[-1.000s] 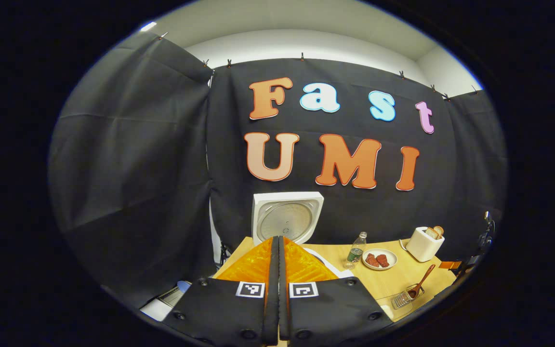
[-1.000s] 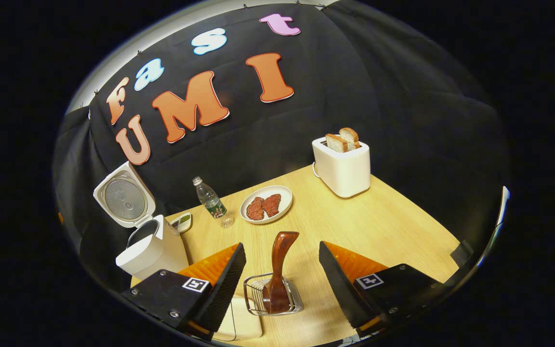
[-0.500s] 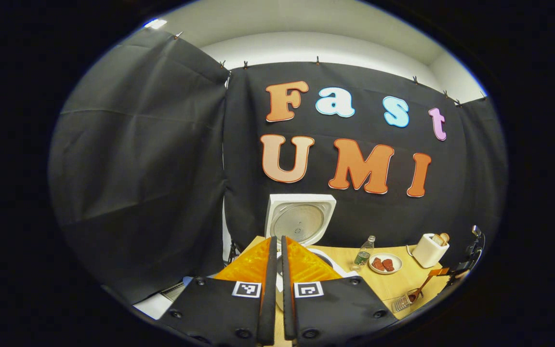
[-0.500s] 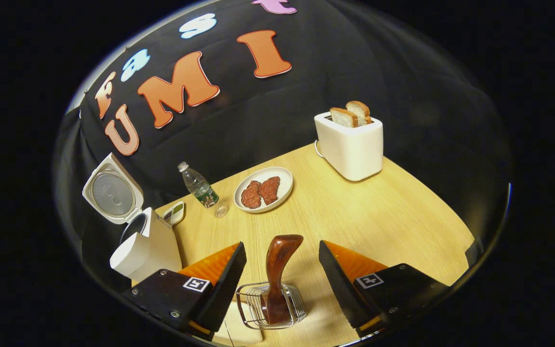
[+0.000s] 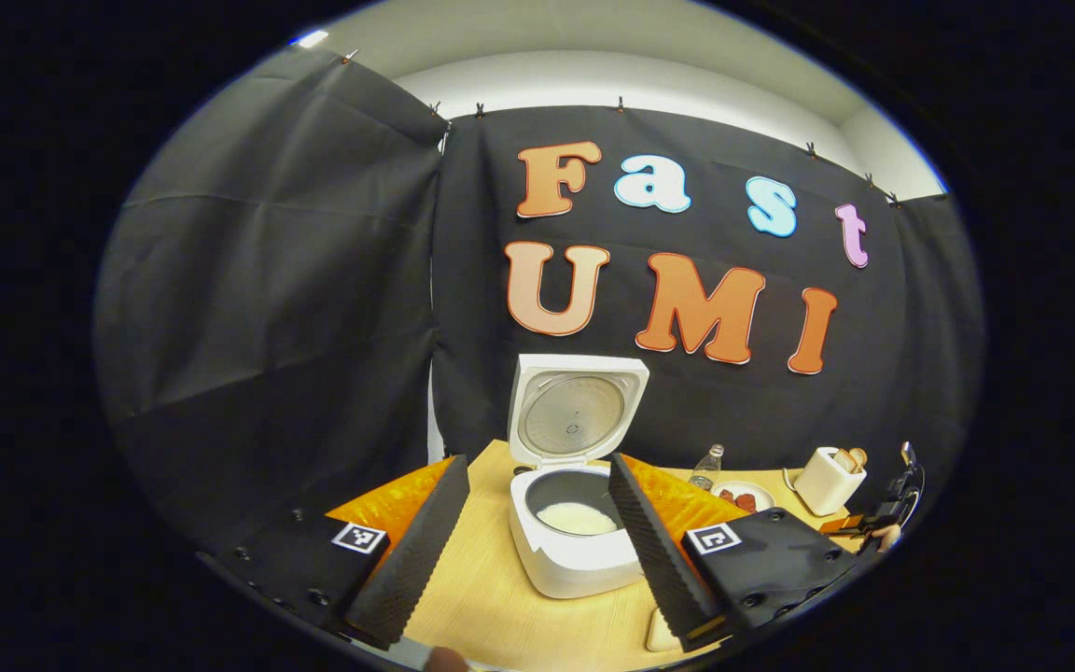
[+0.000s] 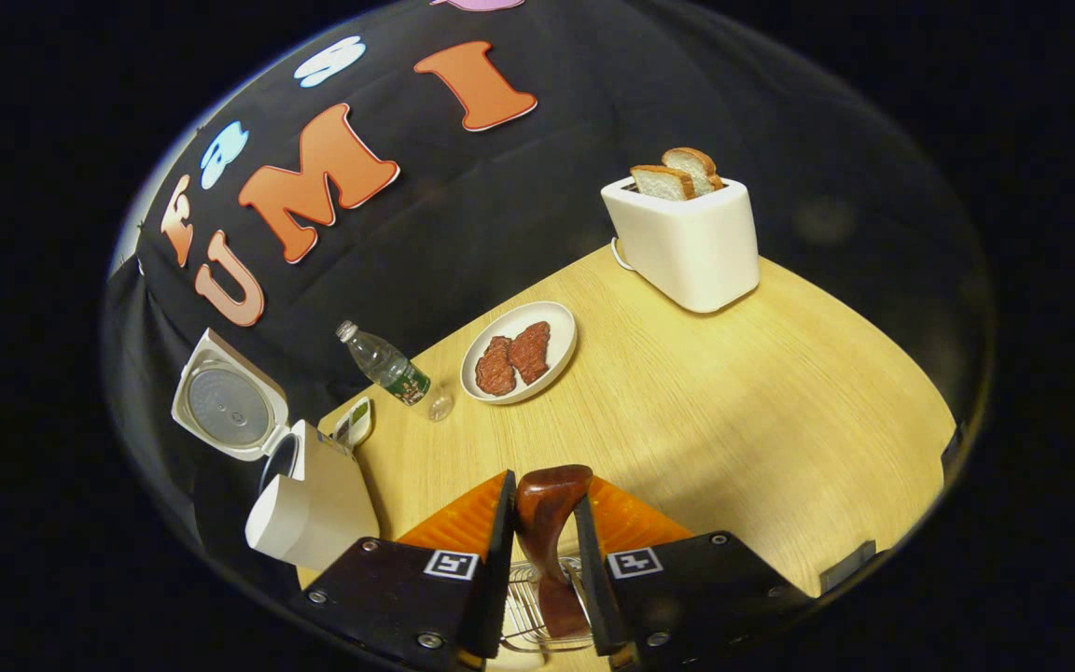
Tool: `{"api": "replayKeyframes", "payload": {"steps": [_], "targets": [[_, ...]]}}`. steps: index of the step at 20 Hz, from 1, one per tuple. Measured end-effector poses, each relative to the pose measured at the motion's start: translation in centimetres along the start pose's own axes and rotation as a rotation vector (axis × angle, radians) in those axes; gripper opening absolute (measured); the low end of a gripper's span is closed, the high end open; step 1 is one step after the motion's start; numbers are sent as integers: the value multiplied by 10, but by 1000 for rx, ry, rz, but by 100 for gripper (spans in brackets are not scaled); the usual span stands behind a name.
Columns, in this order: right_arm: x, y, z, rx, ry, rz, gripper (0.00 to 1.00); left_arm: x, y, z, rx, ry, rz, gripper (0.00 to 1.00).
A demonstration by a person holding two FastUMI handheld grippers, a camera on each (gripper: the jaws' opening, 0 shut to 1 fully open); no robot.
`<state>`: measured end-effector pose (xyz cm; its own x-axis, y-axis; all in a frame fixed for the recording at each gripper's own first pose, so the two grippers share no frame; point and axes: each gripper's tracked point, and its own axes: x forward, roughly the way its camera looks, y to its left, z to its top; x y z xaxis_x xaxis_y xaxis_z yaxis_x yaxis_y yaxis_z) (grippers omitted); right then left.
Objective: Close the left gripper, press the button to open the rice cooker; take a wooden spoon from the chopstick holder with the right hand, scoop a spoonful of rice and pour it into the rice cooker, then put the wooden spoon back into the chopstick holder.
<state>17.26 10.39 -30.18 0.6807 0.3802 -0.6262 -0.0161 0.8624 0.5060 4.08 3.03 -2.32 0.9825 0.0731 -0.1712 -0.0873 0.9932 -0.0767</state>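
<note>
Left gripper view faces the rice cooker (image 5: 575, 523) close, level — right gripper view looks down steeply; both share it.

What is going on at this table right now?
A person works a gripper in each hand. The rice cooker stands open, lid up, with the left gripper open in front of it. The right gripper has its fingers closed on the handle of the wooden spoon, which stands in the wire chopstick holder.
</note>
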Motion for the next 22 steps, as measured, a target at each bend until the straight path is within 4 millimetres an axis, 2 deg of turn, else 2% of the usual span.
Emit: {"api": "replayKeyframes", "payload": {"steps": [2, 6, 9, 12, 15, 19, 22], "targets": [[-6, 6, -3, 54, 7, 21, 27, 2, -3, -2, 10, 9, -13, 100], [-25, 16, -4, -5, -40, 1, 13, 8, -6, -5, 13, 25, -49, 100], [-54, 35, 8, -65, -106, -6, 10, 12, -8, -2, 24, 26, -85, 100], [-92, 59, 26, -125, -209, -22, 10, 14, -10, -2, 32, 27, -129, 100], [-128, 89, 31, -190, -295, -28, 10, 16, -10, -1, 41, 27, -173, 100], [-163, 138, 9, -199, -337, 48, 10, 20, -9, -1, 40, 33, -215, 100], [-162, 167, -22, -239, -326, 98, 10, 20, -7, -3, 44, 40, -238, 100]]}}
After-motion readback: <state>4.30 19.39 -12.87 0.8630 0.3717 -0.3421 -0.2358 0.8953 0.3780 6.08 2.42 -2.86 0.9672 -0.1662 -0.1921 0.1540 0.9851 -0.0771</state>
